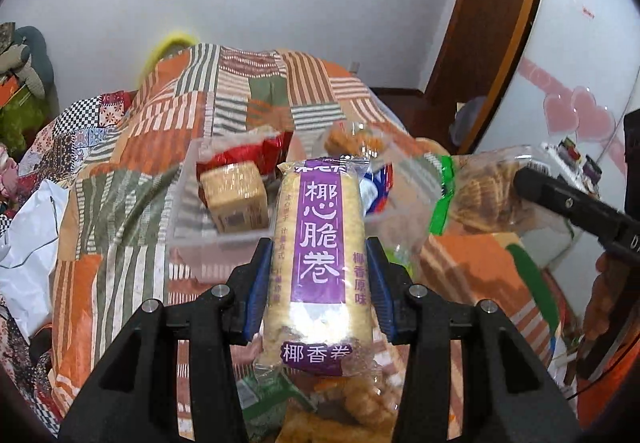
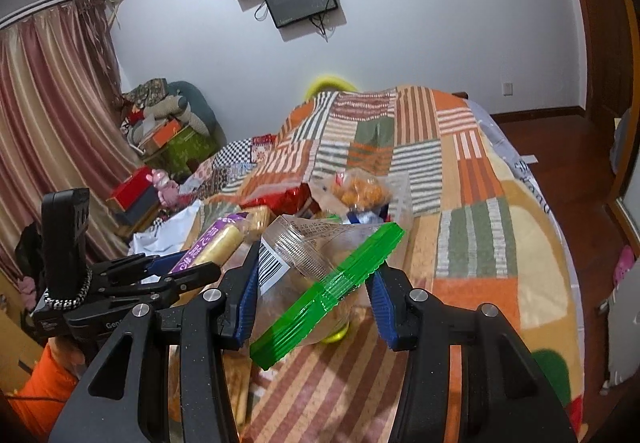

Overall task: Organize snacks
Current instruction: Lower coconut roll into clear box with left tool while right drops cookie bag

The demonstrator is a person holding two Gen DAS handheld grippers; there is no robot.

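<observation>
Left gripper (image 1: 320, 279): pads clamped on the purple-label coconut roll pack (image 1: 318, 243), pack upright along the fingers, held above the bedspread (image 1: 120, 203). Right gripper (image 2: 314, 295): jaws narrow, pressing the clear bag with the green seal strip (image 2: 332, 283); the bag also shows at 3 o'clock in the left view.

Clear plastic bin (image 1: 188, 203) sits at 12 o'clock past both loads, on the bed. Already inside: tan cracker pack (image 1: 236, 199), red foil pack (image 1: 244, 155), bag of orange puffs (image 2: 360, 191).

Step, as I read it: both items picked, carry to bin. Next move needs each one brought over the rim, lowered, jaws let go; roll pack probably laid flat.

Unclear: bin walls are transparent and blurred, free room inside can't be judged. Loose snacks at 6 o'clock under the left gripper are cut off. Green-strip bag contents hard to make out.
</observation>
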